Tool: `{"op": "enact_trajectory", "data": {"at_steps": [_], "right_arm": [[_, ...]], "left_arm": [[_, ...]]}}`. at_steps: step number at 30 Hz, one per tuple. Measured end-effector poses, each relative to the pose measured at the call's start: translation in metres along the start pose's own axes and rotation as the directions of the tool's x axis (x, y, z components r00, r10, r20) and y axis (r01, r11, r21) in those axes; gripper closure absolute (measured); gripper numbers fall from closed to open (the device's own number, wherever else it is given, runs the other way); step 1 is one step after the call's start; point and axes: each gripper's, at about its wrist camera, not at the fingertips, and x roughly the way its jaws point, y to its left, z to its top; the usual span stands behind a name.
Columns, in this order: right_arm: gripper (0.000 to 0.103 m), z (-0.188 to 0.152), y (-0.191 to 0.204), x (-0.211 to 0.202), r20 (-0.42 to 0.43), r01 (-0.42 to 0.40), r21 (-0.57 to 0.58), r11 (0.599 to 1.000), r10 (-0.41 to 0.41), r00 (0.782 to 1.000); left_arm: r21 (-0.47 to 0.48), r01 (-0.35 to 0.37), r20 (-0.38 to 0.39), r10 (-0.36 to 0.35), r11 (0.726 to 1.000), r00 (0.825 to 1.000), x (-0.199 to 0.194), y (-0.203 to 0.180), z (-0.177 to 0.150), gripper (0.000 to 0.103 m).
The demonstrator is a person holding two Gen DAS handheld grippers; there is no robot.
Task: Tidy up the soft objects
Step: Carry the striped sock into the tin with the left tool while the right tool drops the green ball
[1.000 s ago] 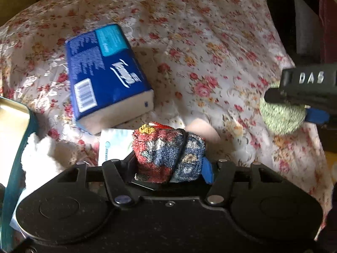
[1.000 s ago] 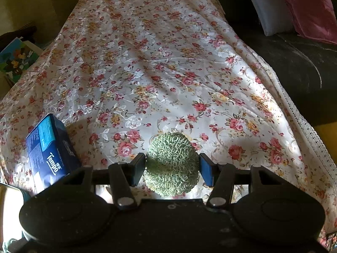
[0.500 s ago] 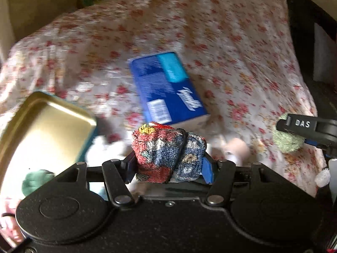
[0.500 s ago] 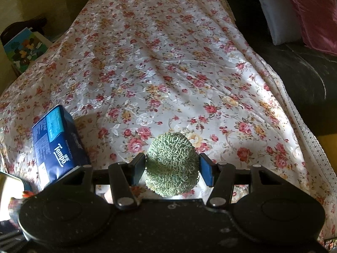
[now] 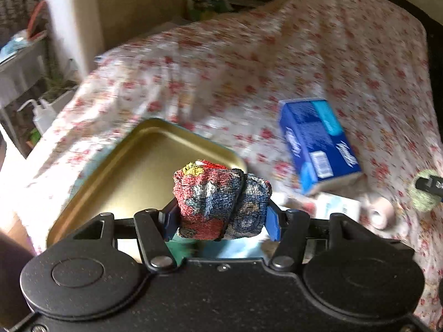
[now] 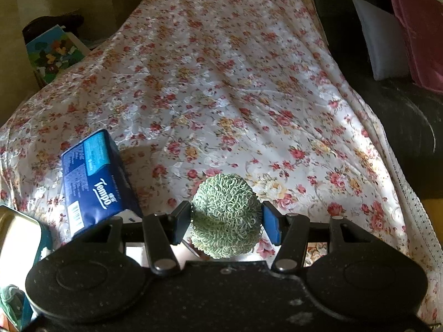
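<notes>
The left gripper (image 5: 221, 218) clamps a rolled multicoloured woven cloth bundle of red, blue and yellow (image 5: 221, 199) between its blue pads, above the near edge of a shallow gold-coloured rectangular metal tin (image 5: 119, 171) that sits at ten o'clock from the bundle. A dark blue rectangular tissue pack with a turquoise panel (image 5: 318, 146) lies on the floral-printed bedspread (image 5: 249, 69) at two o'clock. A pale pink tape roll (image 5: 380, 213) rests at three o'clock.

The right gripper (image 6: 226, 220) squeezes a round green looped-yarn ball (image 6: 226, 215) between its pads, over the bedspread. The tissue pack lies at nine o'clock from the ball, the tin's corner at eight o'clock.
</notes>
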Motion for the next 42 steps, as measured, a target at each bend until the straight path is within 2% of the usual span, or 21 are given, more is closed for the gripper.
{"op": "enact_trajectory", "data": {"at_steps": [6, 14, 19, 28, 34, 42], "right_arm": [[0.048, -0.003, 0.016, -0.009, 0.019, -0.024, -0.041, 0.999, 0.025, 1.0], [0.048, -0.019, 0.06, -0.033, 0.005, -0.142, -0.134, 0.981, 0.144, 0.99], [0.048, -0.037, 0.098, -0.045, -0.067, -0.238, -0.186, 0.953, 0.229, 0.971], [0.048, -0.074, 0.181, -0.071, -0.142, -0.298, -0.315, 0.901, 0.266, 0.953], [0.048, -0.061, 0.238, -0.089, -0.128, -0.33, -0.35, 0.876, 0.304, 0.944], [0.047, -0.037, 0.288, -0.105, -0.112, -0.346, -0.374, 0.86, 0.328, 0.938]], "left_arm": [[-0.064, -0.063, 0.02, 0.065, 0.996, 0.998, -0.011, 0.051, 0.003, 0.047], [-0.144, -0.132, -0.008, 0.132, 0.981, 0.991, -0.015, 0.105, -0.001, 0.047], [-0.181, -0.122, -0.042, 0.116, 0.976, 0.992, -0.014, 0.12, -0.002, 0.047], [-0.183, -0.115, -0.059, 0.106, 0.976, 0.993, -0.014, 0.129, -0.002, 0.046], [-0.216, -0.13, -0.082, 0.115, 0.968, 0.99, -0.013, 0.143, -0.004, 0.046], [-0.252, -0.13, -0.087, 0.111, 0.959, 0.99, -0.015, 0.154, -0.003, 0.046]]}}
